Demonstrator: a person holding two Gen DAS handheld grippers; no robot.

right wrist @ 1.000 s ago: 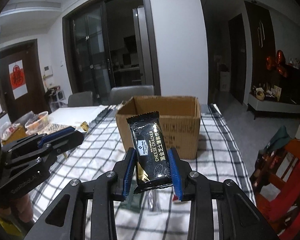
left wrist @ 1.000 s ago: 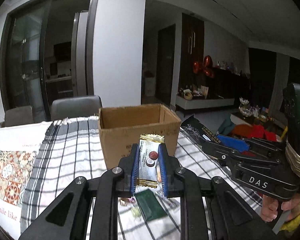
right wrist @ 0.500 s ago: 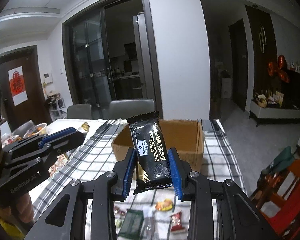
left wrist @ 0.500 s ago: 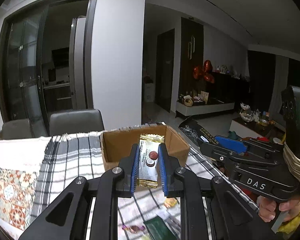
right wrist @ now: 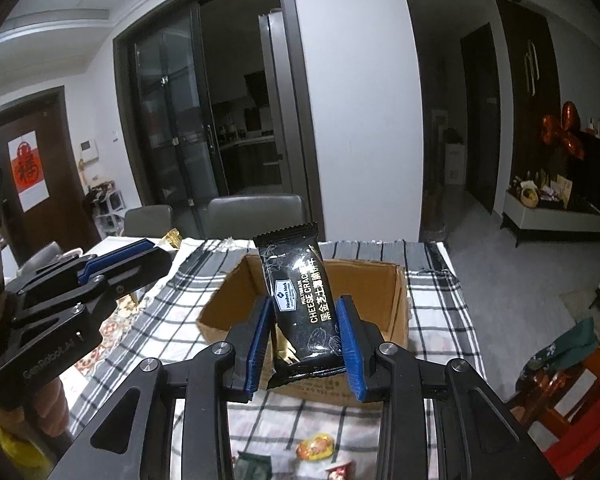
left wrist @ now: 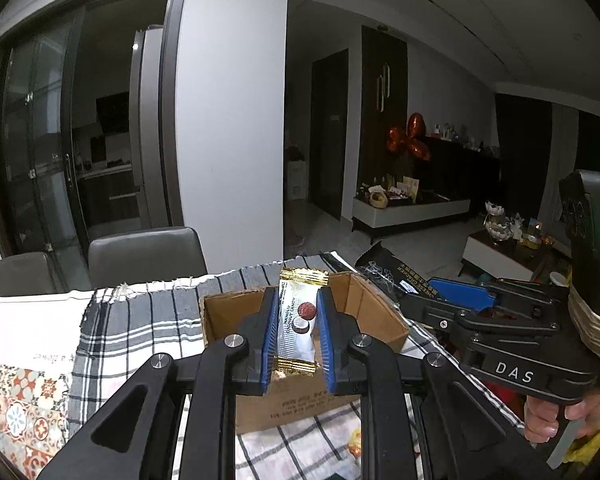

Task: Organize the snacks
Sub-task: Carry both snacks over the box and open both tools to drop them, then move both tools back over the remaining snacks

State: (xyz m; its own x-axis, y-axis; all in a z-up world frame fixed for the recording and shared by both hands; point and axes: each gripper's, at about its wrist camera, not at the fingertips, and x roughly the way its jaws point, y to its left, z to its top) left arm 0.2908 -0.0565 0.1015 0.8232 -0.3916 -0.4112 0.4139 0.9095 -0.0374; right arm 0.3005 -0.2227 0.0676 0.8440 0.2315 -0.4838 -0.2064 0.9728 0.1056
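The left gripper [left wrist: 296, 338] squeezes a white and gold candy bar [left wrist: 298, 322] upright above the open cardboard box [left wrist: 374, 312]. Beside it, the right gripper [right wrist: 304, 346] squeezes a black cracker pack [right wrist: 302, 304] over the same box on the checked surface [right wrist: 436, 320].

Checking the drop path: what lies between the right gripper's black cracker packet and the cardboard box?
Nothing: in the right wrist view the black cracker packet is directly in front of the cardboard box opening.

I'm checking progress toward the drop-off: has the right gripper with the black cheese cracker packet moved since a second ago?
Yes. The right gripper, shut on the black cheese cracker packet, has advanced and risen toward the brown cardboard box, whose inside now shows.
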